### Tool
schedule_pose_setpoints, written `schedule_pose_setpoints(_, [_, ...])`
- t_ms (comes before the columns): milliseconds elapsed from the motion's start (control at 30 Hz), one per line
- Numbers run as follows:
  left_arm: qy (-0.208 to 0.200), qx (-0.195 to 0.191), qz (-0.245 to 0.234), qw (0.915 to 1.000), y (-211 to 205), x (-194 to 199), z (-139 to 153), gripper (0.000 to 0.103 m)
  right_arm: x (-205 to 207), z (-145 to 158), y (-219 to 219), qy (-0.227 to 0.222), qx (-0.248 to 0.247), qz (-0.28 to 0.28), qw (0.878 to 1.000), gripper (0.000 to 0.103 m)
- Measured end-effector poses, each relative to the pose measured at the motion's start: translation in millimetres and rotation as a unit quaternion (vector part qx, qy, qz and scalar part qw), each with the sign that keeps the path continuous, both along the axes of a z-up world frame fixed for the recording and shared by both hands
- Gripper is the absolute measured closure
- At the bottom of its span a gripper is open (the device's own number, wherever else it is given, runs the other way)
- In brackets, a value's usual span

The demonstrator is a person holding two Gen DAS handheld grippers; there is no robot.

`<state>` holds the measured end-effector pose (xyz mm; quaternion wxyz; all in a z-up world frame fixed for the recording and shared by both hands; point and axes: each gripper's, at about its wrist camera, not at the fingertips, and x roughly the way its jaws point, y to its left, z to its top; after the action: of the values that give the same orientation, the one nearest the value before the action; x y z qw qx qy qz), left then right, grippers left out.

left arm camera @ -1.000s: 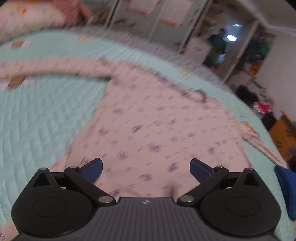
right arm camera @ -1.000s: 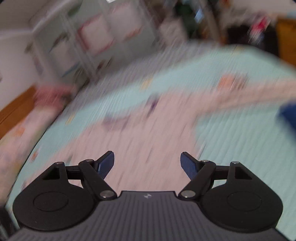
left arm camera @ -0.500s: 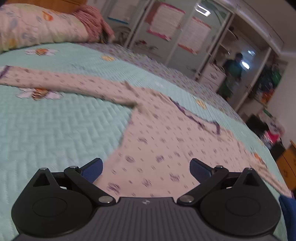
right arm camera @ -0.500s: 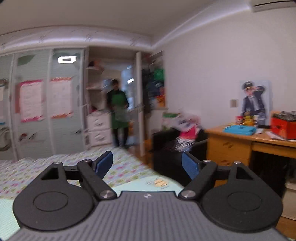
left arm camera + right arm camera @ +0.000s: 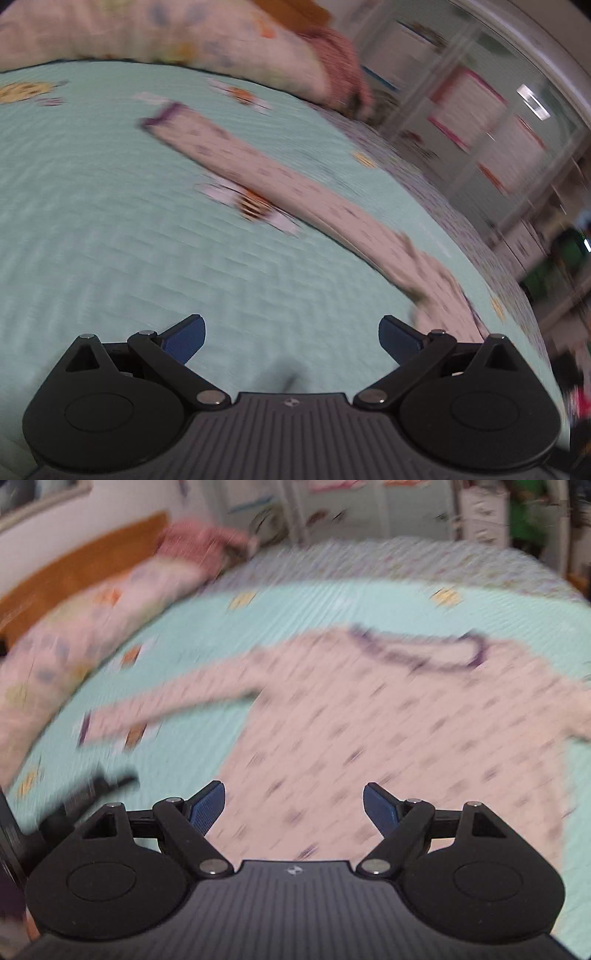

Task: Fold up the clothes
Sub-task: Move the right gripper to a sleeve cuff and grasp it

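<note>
Shirt (image 5: 399, 716), pink and long-sleeved with small dark marks and a purple-edged neckline, is what we see spread flat on the bed, straight ahead of our right gripper (image 5: 293, 805). That gripper's jaws stand wide apart and hold nothing; between the two blue pads we see only the lower body of the shirt. In the right wrist view its long axis runs away from us, hem nearest the jaws and neckline at the far end, pointing toward the far edge of the bed. One sleeve reaches out to the left, roughly crosswise to the body, ending in a dark cuff near the pillows (image 5: 74, 635); the other sleeve runs off the right edge of the view.

Our left gripper (image 5: 291, 338) also has its jaws spread wide and empty, over bare mint-green quilt (image 5: 110, 240). Beyond them the left sleeve (image 5: 280, 181) lies as a long straight band running diagonally, its purple cuff at the upper left and its shoulder end at the lower right, just past the right blue pad. Both views are blurred, so we cannot make out the print. Behind the sleeve lie the pillows and a red-patterned cloth (image 5: 340, 59), then wardrobe doors (image 5: 491, 122). A dark shape at the lower left of the right wrist view is too blurred to name.
</note>
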<state>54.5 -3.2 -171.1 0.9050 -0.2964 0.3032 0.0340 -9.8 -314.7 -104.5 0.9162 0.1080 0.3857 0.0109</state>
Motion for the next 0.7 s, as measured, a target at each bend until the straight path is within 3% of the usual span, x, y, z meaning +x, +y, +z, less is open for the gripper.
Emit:
schedule_pose_setpoints(167, [0.003,-0.022,0.073,0.9971,38.4,-4.3,0.5,0.000,15.5,-14.3,77.9,-0.001,-0.061,0.082,0.995,0.021])
schedule_pose_setpoints(267, [0.006,-0.034,0.092,0.9952,54.6,-5.1,-2.1,0.000,31.2,-10.5,118.2,-0.038,-0.117,0.138,0.983,0.021])
schedule_pose_setpoints(467, [-0.012,-0.048,0.128,0.9905,74.0,-14.4,-1.1,0.000,81.0,3.9,166.5,-0.100,-0.145,0.202,0.964,0.021])
schedule_pose_setpoints(533, [-0.032,-0.050,0.155,0.9861,82.6,-22.6,3.6,0.000,98.4,4.8,185.3,-0.123,-0.166,0.230,0.951,0.021])
schedule_pose_setpoints(633, [-0.057,-0.035,0.203,0.9769,93.0,-35.5,10.8,0.000,121.6,2.2,219.8,-0.160,-0.209,0.281,0.923,0.021])
schedule_pose_setpoints(700, [-0.067,-0.031,0.225,0.9716,99.6,-39.2,12.9,0.000,141.9,-0.4,241.2,-0.169,-0.210,0.308,0.912,0.021])
